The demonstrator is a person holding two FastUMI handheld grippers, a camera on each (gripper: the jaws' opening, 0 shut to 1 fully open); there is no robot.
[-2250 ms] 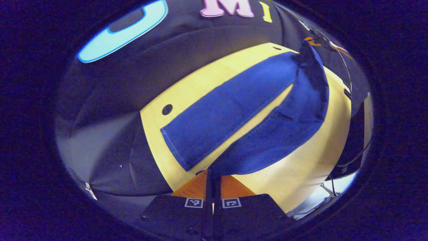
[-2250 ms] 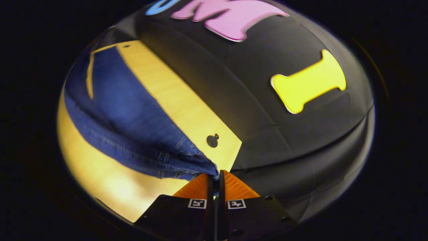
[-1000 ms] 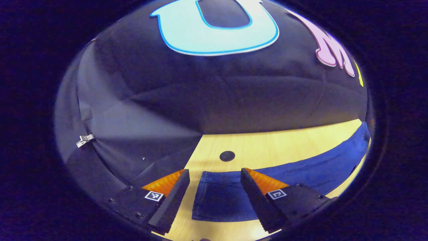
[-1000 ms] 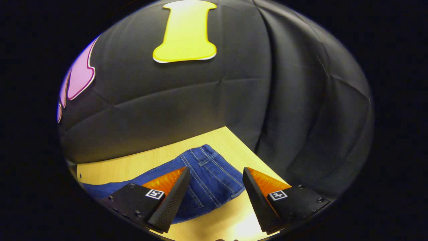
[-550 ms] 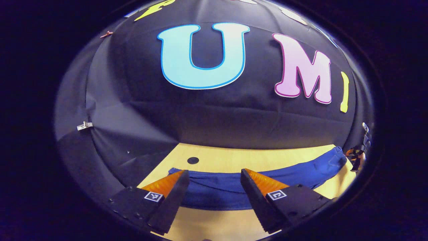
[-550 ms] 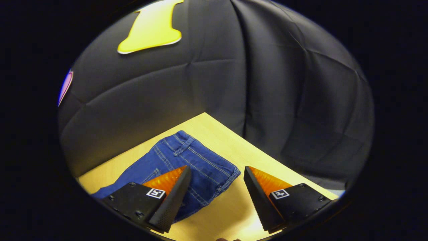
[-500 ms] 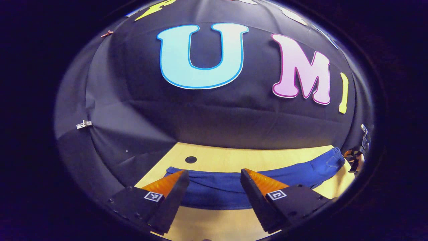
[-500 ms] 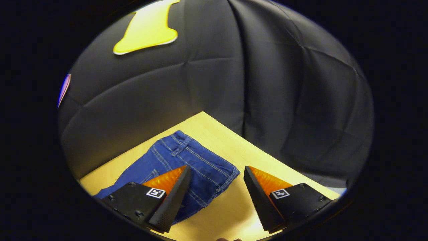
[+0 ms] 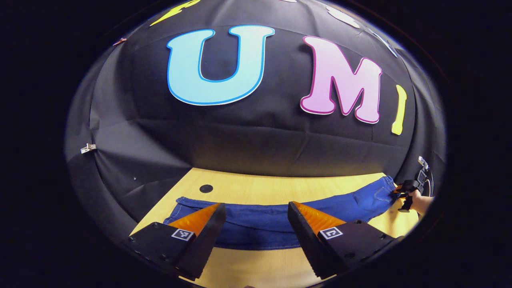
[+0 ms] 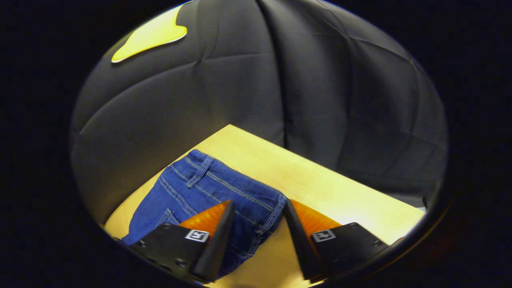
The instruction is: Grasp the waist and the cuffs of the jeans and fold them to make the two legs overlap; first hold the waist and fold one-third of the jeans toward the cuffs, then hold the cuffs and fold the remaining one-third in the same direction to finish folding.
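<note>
Jeans (image 9: 264, 218) flat on wood table (image 10: 320, 180)

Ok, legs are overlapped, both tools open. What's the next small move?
Probably ease the right tool forward and shut it on the waist of the jeans. The waist edge already sits between its open fingers, and the jeans lie flat on the table.

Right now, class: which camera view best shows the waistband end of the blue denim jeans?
The right gripper view: the blue denim jeans' waistband, with belt loop and stitching, lies close between its open fingers. The left gripper view shows the waistband small and far off.
</note>
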